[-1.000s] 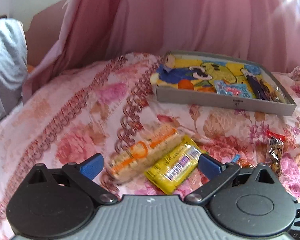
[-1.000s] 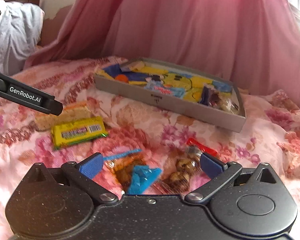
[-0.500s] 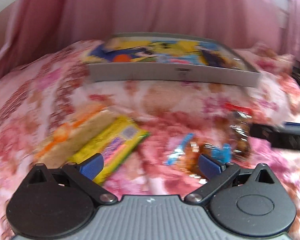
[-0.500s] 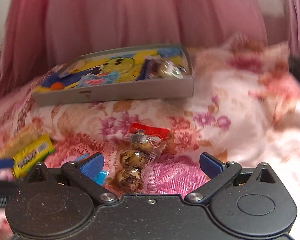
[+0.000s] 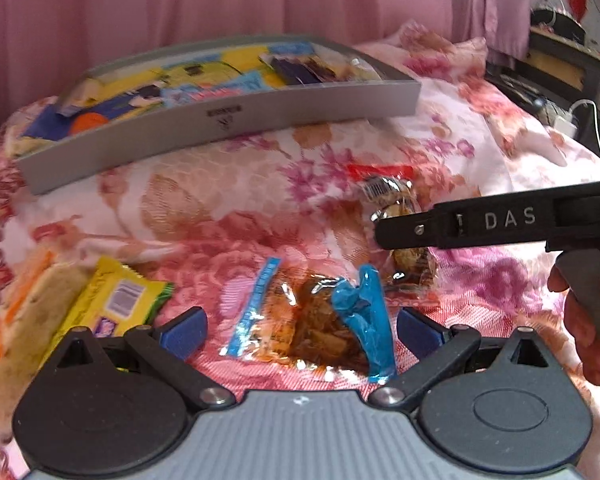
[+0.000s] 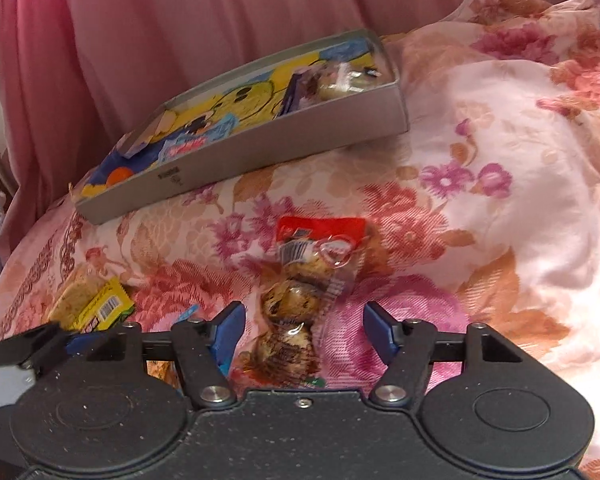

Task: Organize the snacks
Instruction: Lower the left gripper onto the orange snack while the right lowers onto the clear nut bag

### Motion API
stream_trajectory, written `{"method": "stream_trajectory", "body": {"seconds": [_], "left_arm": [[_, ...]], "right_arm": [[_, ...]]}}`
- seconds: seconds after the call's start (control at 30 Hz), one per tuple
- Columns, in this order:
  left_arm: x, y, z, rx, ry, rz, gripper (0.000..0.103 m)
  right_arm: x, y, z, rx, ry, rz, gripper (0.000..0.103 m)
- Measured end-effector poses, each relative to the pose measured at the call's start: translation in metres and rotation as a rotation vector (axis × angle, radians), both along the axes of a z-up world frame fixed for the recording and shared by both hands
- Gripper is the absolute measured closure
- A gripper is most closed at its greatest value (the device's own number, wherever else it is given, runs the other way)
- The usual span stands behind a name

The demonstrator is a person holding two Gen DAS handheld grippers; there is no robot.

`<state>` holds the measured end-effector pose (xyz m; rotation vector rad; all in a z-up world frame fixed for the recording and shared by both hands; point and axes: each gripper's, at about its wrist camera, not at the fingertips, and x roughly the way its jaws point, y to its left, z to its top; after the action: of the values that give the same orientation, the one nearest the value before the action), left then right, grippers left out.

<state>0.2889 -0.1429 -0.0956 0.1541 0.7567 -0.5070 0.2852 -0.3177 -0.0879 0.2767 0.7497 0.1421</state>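
On the flowered bedspread lies a clear packet of orange-brown snacks with blue ends (image 5: pixel 312 320), right between the open fingers of my left gripper (image 5: pixel 300 330). My right gripper (image 6: pixel 302 330) is open around a clear bag of muffins with a red top (image 6: pixel 300 280); the same muffin bag (image 5: pixel 396 208) shows in the left wrist view, partly behind the right gripper's black finger (image 5: pixel 480 224). A yellow packet (image 5: pixel 112 300) and a pale wafer pack (image 5: pixel 24 320) lie to the left. The grey tray (image 5: pixel 220 120) with a cartoon floor holds a few snacks at the back.
Pink curtain fabric (image 6: pixel 180 20) hangs behind the tray (image 6: pixel 260 148). A person's hand (image 5: pixel 588 320) holds the right gripper's handle at the right edge. Dark shelves with cables (image 5: pixel 560 60) stand beyond the bed's right side. The bedspread bulges upward at the right (image 6: pixel 520 140).
Both grippers swung right. The left moved off the yellow and wafer packs to straddle the blue-ended packet. The right moved in over the muffin bag, which now lies between its fingers.
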Motion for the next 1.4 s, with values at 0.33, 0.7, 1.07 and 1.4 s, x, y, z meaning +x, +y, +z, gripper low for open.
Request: {"method": "stream_trajectory", "body": {"seconds": [0.33, 0.7, 1.07, 1.4], "left_arm": [[0.007, -0.02, -0.011, 0.099, -0.006, -0.086, 0.0], [0.001, -0.022, -0.01, 0.149, -0.006, -0.099, 0.009], [-0.011, -0.021, -0.006, 0.162, -0.017, -0.077, 0.022], [-0.019, -0.018, -0.001, 0.145, -0.065, -0.065, 0.046]], "right_arm": [[0.009, 0.005, -0.011, -0.014, 0.023, -0.006, 0.034], [0.008, 0.017, -0.012, -0.077, 0.032, 0.005, 0.045], [0.003, 0.006, -0.008, -0.019, 0.031, -0.003, 0.06], [0.002, 0.006, -0.007, -0.015, 0.027, -0.003, 0.06]]}}
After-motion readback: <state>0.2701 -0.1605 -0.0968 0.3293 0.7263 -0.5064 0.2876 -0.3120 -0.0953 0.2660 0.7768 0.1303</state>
